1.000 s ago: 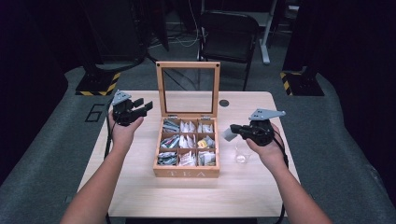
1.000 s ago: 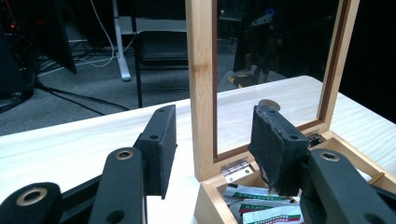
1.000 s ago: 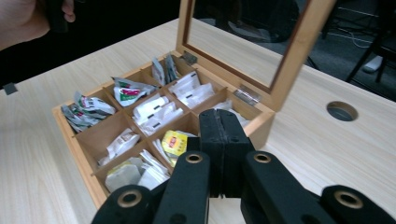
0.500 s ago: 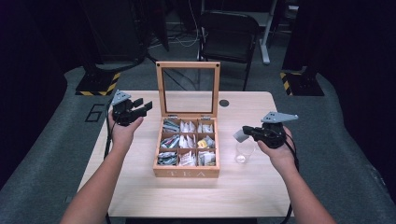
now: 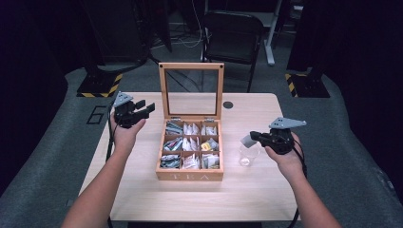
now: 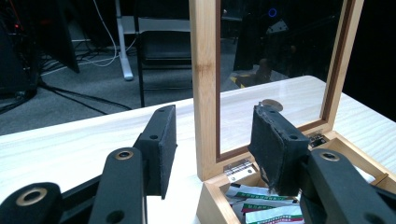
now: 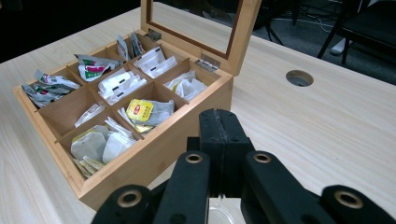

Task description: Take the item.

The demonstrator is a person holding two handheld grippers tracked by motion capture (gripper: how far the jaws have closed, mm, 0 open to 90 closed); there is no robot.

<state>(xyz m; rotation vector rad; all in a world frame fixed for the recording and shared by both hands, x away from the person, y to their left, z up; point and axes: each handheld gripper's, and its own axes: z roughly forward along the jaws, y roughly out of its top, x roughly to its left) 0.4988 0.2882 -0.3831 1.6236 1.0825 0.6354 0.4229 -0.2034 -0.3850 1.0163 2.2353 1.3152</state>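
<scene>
A wooden tea box [image 5: 190, 175] stands mid-table, its glass lid [image 5: 191, 66] upright. Its compartments hold several tea bags, one of them yellow [image 7: 140, 109]. My left gripper [image 5: 142, 110] hovers just left of the lid, jaws partly open with nothing between them. In the left gripper view the lid's frame [image 6: 205, 84] rises beyond the left gripper [image 6: 212, 135]. My right gripper [image 5: 253, 137] is right of the box, shut on a small pale tea bag [image 5: 246, 140] above a clear glass [image 5: 244, 156]. In the right gripper view the right gripper [image 7: 219, 116] has its jaws pressed together, hiding the bag, with the glass rim [image 7: 219, 215] below.
A round cable hole [image 5: 228, 104] sits in the table behind the box on the right. A black chair [image 5: 233, 33] stands beyond the far edge. Bare tabletop [image 5: 190, 199] lies in front of the box and on both sides.
My right gripper has moved right and a little down with the pale bag, coming over the glass. The left gripper has stayed put.
</scene>
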